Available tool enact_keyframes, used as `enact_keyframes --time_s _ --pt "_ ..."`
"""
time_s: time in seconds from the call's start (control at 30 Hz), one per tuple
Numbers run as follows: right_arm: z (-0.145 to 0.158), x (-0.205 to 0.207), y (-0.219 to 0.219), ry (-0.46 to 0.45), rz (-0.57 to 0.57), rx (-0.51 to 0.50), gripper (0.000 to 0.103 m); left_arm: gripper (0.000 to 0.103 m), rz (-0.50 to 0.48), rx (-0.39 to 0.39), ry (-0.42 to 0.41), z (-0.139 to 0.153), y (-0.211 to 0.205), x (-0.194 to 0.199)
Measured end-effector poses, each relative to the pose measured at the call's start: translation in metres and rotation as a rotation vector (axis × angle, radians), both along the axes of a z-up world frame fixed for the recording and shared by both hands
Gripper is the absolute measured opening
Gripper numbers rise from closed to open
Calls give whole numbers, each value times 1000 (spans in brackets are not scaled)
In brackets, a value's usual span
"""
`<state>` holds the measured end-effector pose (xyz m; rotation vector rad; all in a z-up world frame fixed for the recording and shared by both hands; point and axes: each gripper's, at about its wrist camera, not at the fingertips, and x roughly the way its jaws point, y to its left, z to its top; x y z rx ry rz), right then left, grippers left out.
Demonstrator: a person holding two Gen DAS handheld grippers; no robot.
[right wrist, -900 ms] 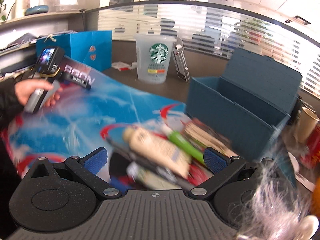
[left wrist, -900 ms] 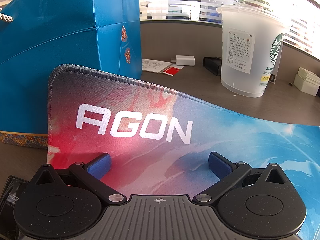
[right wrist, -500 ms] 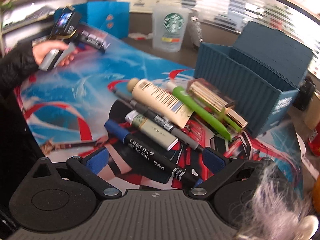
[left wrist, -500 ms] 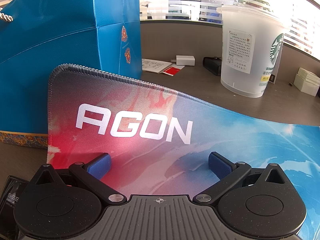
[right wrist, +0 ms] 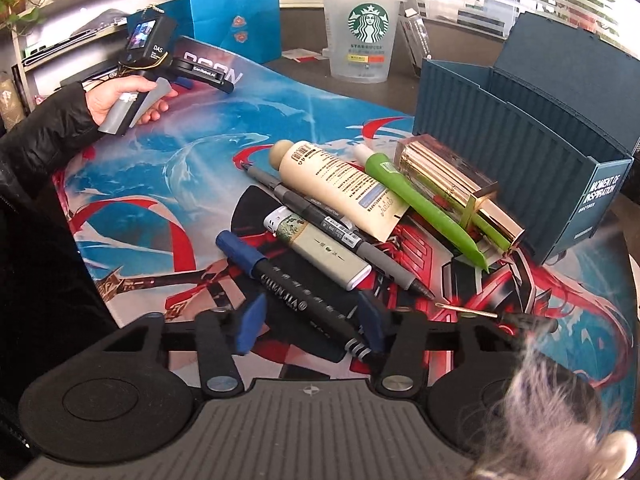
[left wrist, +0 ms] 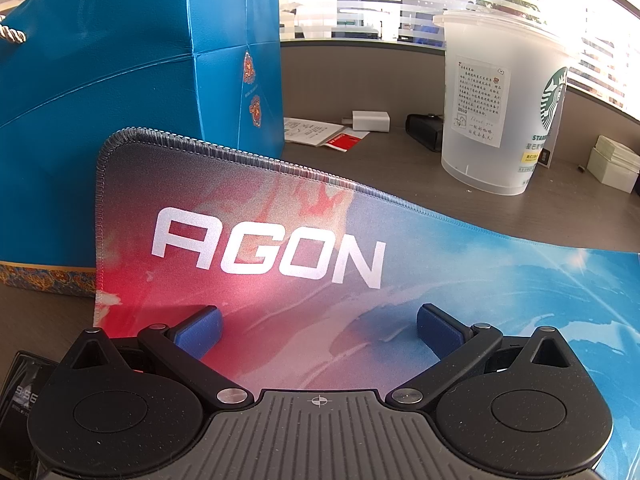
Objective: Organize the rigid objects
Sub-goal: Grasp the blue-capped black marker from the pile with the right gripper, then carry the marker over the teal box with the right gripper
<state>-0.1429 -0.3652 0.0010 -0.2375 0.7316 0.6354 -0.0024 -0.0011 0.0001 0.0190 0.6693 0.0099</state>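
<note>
Two blue pads of the right gripper (right wrist: 310, 326) have narrowed since half a second ago and now bracket the black marker (right wrist: 296, 294) without yet clamping it, so the first pick looks underway. Its blue-capped end lies on the mat (right wrist: 280, 96) among the clutter, near the teal organizer box (right wrist: 520, 148). Parked at the mat's far corner, the left gripper (left wrist: 318, 330) stays wide apart, unchanged.

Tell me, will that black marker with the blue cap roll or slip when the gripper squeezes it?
The black marker looks round and smooth, so it could roll on the mouse mat if nudged. It looks rigid. The right gripper straddles its barrel crosswise, which probably limits slipping.
</note>
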Motion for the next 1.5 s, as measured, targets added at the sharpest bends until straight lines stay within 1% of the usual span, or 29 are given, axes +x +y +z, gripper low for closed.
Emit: enact_keyframes --time_s 0.03,0.1,0.13,0.17,0.23,0.33,0.47,0.6,0.8,0.97,1.13,1.23,1.37,1.5 --pt "0 -1 1 -3 8 -13 41 103 0 0 0 0 0 0" --pt "2 -4 4 -2 35 -25 30 103 0 0 0 0 0 0" --pt "2 -5 7 -4 50 -35 22 103 0 0 0 0 0 0" --pt "3 -7 11 -9 62 -50 17 103 0 0 0 0 0 0" --pt "4 -12 22 -35 83 -97 15 103 0 0 0 0 0 0" --pt "4 -14 33 -37 116 -121 12 103 0 -1 0 0 0 0" --pt "6 -17 45 -49 162 -138 12 103 0 -1 0 0 0 0" --pt "19 -16 47 -86 183 -125 12 103 1 -1 0 0 0 0" --pt "42 -3 40 -135 171 -134 12 103 1 -1 0 0 0 0" --pt "69 14 27 -177 147 -135 12 103 2 -1 0 0 0 0" --pt "107 40 6 -233 93 -129 12 103 2 -1 0 0 0 0" --pt "124 61 -4 -253 68 -153 12 103 2 -1 0 0 0 0" --pt "136 96 -16 -259 43 -195 12 103 3 -1 0 0 0 0" --pt "136 132 -27 -242 25 -220 12 103 3 -1 0 0 0 0"
